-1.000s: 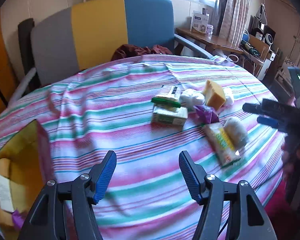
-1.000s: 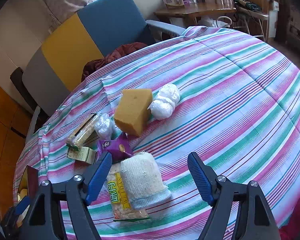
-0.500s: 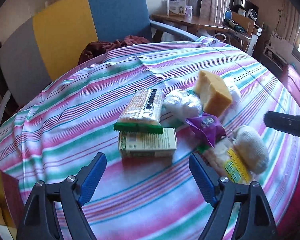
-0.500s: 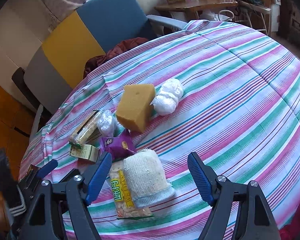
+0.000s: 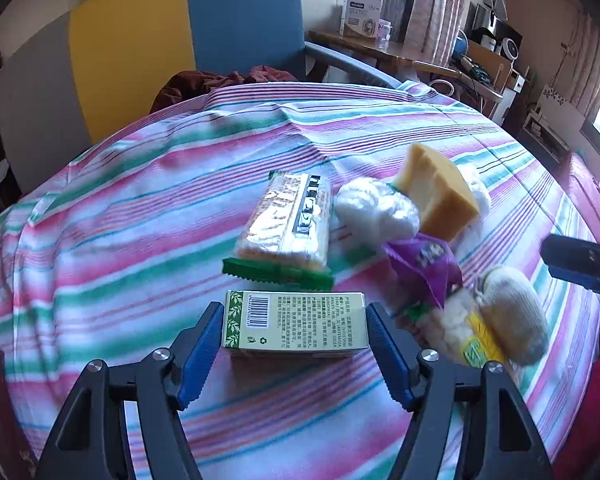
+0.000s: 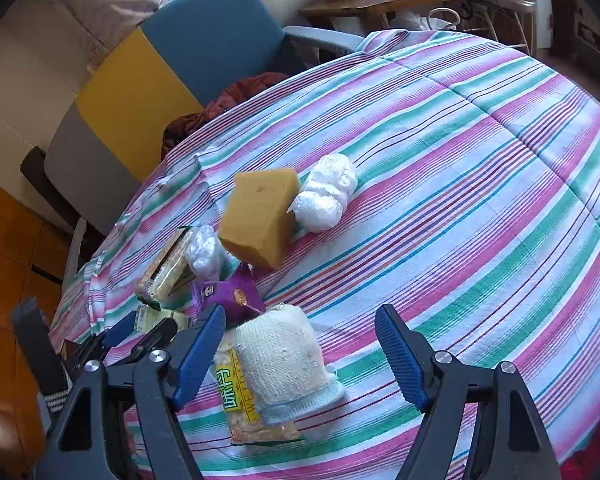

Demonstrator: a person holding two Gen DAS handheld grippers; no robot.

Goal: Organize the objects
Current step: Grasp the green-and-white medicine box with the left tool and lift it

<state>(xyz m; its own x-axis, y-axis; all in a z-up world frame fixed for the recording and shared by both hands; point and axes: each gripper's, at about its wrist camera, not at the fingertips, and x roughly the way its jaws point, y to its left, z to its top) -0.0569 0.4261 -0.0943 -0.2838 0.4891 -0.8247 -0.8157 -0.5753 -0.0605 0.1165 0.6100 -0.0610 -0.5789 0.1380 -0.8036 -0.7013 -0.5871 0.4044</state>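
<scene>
A green-and-white carton [image 5: 296, 326] lies on the striped tablecloth [image 5: 120, 240], with my left gripper [image 5: 294, 312] closing on it. The blue pads [image 5: 204, 344] touch both its ends. Behind the carton lie a cracker packet [image 5: 288, 220], a white bag bundle [image 5: 376, 208], a yellow sponge [image 5: 436, 196] and a purple packet [image 5: 424, 264]. My right gripper [image 6: 300, 320] hangs open above a white knitted cloth [image 6: 280, 360], which rests on a yellow snack packet [image 6: 240, 404]; nothing is between its pads. The left gripper [image 6: 140, 328] also shows at the left of the right wrist view.
A chair [image 5: 140, 48] with a grey, yellow and blue back stands behind the table, with a dark red cloth [image 5: 224, 80] on its seat. A wooden side table [image 6: 384, 0] with boxes is at the far right. A second white bundle [image 6: 328, 196] lies beside the sponge.
My left gripper moved in and down from the table's left side to the carton, and its jaws now flank it. The right gripper has stayed where it was.
</scene>
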